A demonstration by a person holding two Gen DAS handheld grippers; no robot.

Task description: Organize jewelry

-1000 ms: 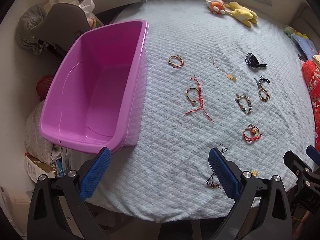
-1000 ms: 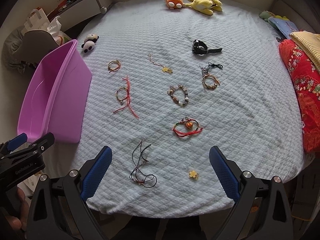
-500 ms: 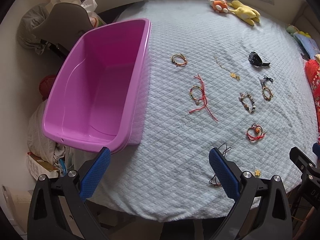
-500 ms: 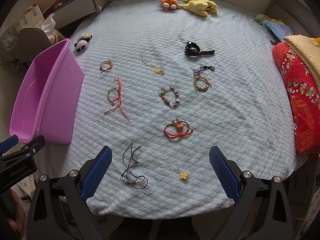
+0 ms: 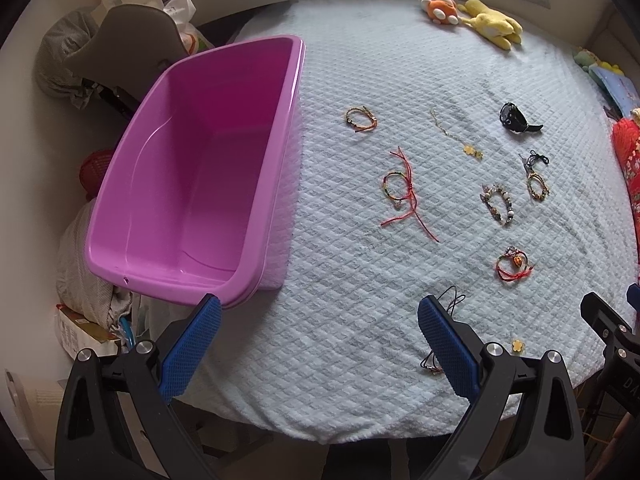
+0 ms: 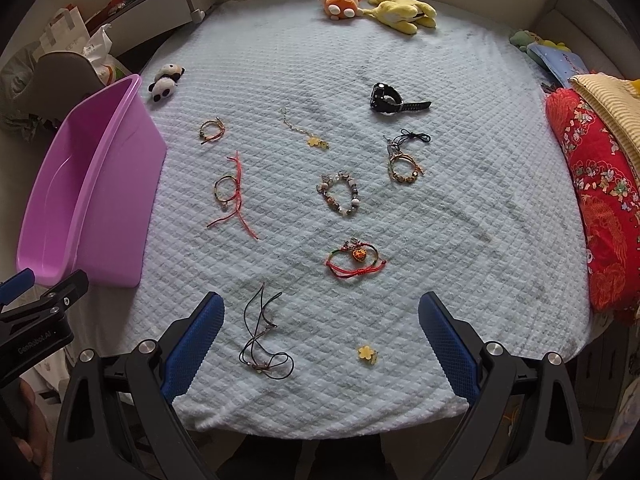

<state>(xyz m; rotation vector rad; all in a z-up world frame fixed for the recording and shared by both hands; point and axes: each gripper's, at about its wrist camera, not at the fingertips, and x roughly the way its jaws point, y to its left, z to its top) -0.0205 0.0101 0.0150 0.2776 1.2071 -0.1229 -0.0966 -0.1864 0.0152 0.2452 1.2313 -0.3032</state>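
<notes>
Jewelry is seen scattered over a pale quilted bed cover (image 5: 360, 300) in the left wrist view. A purple tub (image 5: 200, 184) is set at the cover's left edge, with nothing visible inside it. The left gripper (image 5: 320, 328) is held with its blue-padded jaws spread wide, nothing between them, low over the near edge. A small red-and-gold bracelet (image 5: 361, 119) is found just right of the tub, and a bracelet with long red cords (image 5: 404, 194) nearer the camera. A gold chain with a flower charm (image 5: 456, 135), a black watch (image 5: 516, 118), a beaded bracelet (image 5: 498, 203) and a red bracelet with a heart charm (image 5: 513, 265) are laid further right. A black cord necklace (image 5: 450, 304) is partly hidden behind the right pad.

In the right wrist view, the right gripper (image 6: 320, 328) is likewise spread apart and unloaded above the near edge. The black cord necklace (image 6: 264, 344) and a loose yellow flower charm (image 6: 367, 353) are framed between its pads. A gold bracelet with a black cord (image 6: 404, 162) is placed below the watch (image 6: 390, 99). A panda toy (image 6: 166, 82) is seen beside the tub's (image 6: 80, 188) far corner, and plush toys (image 6: 380, 7) at the far end.
</notes>
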